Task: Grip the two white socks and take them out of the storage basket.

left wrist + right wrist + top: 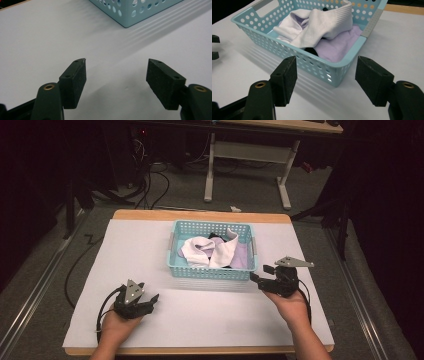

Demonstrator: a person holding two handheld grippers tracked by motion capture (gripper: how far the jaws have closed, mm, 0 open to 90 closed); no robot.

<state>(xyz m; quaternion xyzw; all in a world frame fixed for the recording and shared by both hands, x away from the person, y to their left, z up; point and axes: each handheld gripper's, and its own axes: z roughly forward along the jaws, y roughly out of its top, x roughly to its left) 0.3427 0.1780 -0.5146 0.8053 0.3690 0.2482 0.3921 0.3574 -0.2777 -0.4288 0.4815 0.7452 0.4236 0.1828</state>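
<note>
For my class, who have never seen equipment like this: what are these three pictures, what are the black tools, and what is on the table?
A person sits at a table covered with white paper, holding a hand tool in each hand. Each tool is a gripper with two black jaws. The high view looks down from above: the left gripper is at the left, the right gripper beside a light blue basket. The other two pictures come from cameras riding on the grippers, looking along their jaws. The basket holds white socks on lilac cloth. Both grippers are open and hold nothing.
</note>
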